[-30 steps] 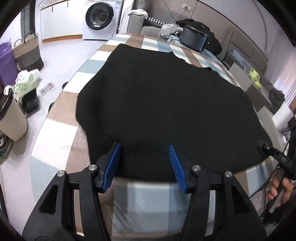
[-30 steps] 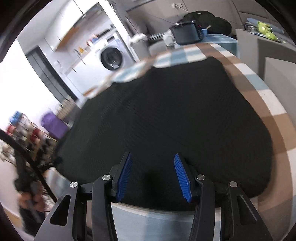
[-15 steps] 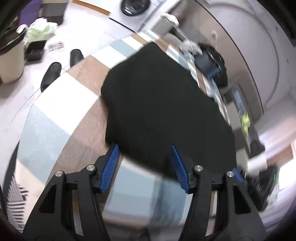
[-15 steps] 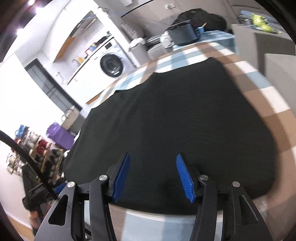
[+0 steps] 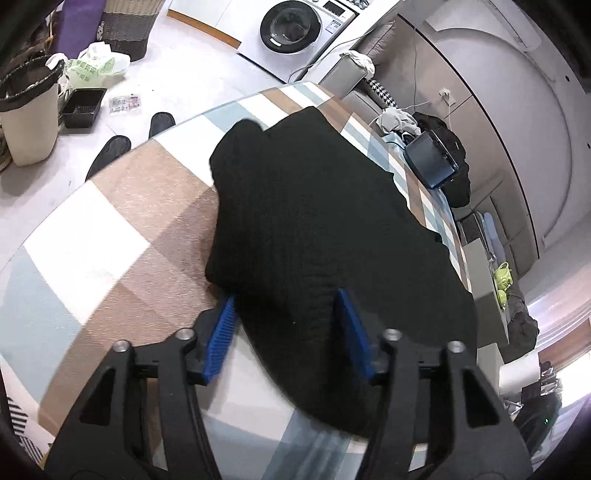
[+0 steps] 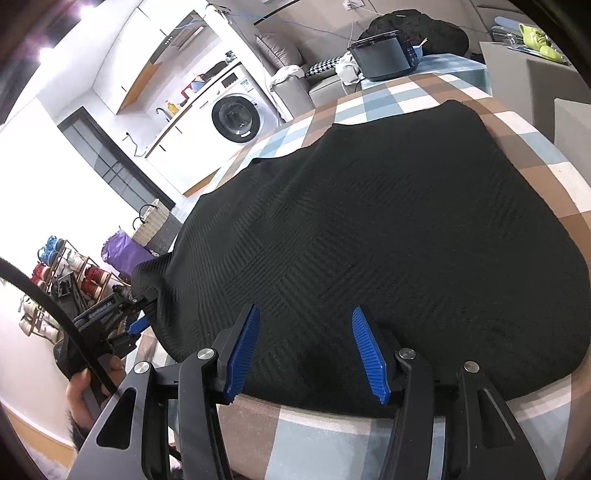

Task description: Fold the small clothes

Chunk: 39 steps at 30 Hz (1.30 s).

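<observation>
A black knitted garment (image 5: 317, 221) lies spread on the checked tablecloth (image 5: 110, 229); it also fills the right wrist view (image 6: 369, 229). My left gripper (image 5: 286, 310) is open, its blue fingers straddling the garment's near left corner, which bulges between them. My right gripper (image 6: 304, 332) is open over the garment's near hem. The left gripper also shows in the right wrist view (image 6: 129, 317), at the garment's lifted left corner.
A washing machine (image 5: 291, 27) and a bin (image 5: 29, 118) stand on the floor beyond the table's left edge. A dark box (image 5: 432, 158) sits at the table's far end. A shoe rack (image 6: 62, 280) is at the left.
My left gripper has swung to the garment's left corner and pushed in, so cloth now sits between its fingers. My right gripper has moved slightly forward over the hem.
</observation>
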Available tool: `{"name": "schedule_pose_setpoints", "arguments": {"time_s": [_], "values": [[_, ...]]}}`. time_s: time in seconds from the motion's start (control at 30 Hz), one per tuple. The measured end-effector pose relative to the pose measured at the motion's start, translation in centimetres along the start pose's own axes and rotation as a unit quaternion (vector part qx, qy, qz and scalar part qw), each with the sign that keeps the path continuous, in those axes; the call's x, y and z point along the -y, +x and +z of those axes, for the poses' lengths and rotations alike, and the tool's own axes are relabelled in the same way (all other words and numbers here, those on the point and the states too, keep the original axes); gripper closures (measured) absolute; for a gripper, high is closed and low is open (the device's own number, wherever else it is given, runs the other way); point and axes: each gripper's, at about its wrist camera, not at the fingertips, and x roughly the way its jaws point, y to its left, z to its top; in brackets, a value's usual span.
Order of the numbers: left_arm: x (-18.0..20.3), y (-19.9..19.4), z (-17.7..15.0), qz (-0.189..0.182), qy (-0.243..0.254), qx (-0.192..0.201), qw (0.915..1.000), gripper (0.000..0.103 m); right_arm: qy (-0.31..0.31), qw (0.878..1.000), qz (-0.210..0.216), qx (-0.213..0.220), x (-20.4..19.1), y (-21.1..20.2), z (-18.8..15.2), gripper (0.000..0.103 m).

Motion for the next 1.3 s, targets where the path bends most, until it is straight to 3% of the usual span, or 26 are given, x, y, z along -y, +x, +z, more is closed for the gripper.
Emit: {"name": "schedule_pose_setpoints", "arguments": {"time_s": [0.07,0.17,0.3,0.5,0.53,0.6,0.63,0.93,1.07,1.17,1.3], "values": [[-0.4,-0.9,-0.2,0.009,0.008,0.016,0.9998,0.035,0.003,1.000,0.000,-0.004,0.2,0.1,0.1,0.049],[-0.7,-1.7,-0.4,0.031,0.034,0.033,0.9984,0.032,0.001,1.000,0.001,-0.008,0.1,0.5,0.2,0.049],[-1.0,-0.9,-0.1,0.028,0.026,0.020,0.9991,0.032,-0.008,1.000,0.006,-0.015,-0.5,0.9,0.5,0.049],[-0.3,0.8,1.5,0.027,0.026,0.030,0.9988,0.032,-0.014,1.000,0.005,-0.017,-0.9,0.8,0.4,0.049],[-0.1,1.1,1.8,0.032,0.025,0.032,0.9987,0.035,-0.012,1.000,0.003,-0.017,-0.8,0.8,0.4,0.049],[0.2,1.9,2.3,0.040,0.026,0.033,0.9983,0.063,-0.008,1.000,-0.003,-0.016,-0.5,0.8,0.3,0.049],[0.4,2.3,2.5,0.041,0.034,0.028,0.9982,0.083,-0.005,1.000,-0.004,-0.016,-0.4,0.8,0.3,0.049],[3.3,-0.3,2.0,0.054,0.129,0.074,0.9873,0.088,0.010,1.000,0.001,-0.013,0.4,0.5,0.0,0.048],[7.2,-0.8,1.6,0.068,0.209,0.099,0.9705,0.088,0.012,1.000,0.002,-0.012,0.6,0.4,0.1,0.048],[12.3,-0.9,0.8,0.056,0.296,0.116,0.9464,0.089,0.015,1.000,-0.001,-0.005,0.7,-0.3,0.0,0.048],[19.3,-0.4,-2.3,-0.012,0.399,0.101,0.9112,0.089,0.028,0.999,-0.011,0.015,1.5,-1.9,-0.1,0.048]]}}
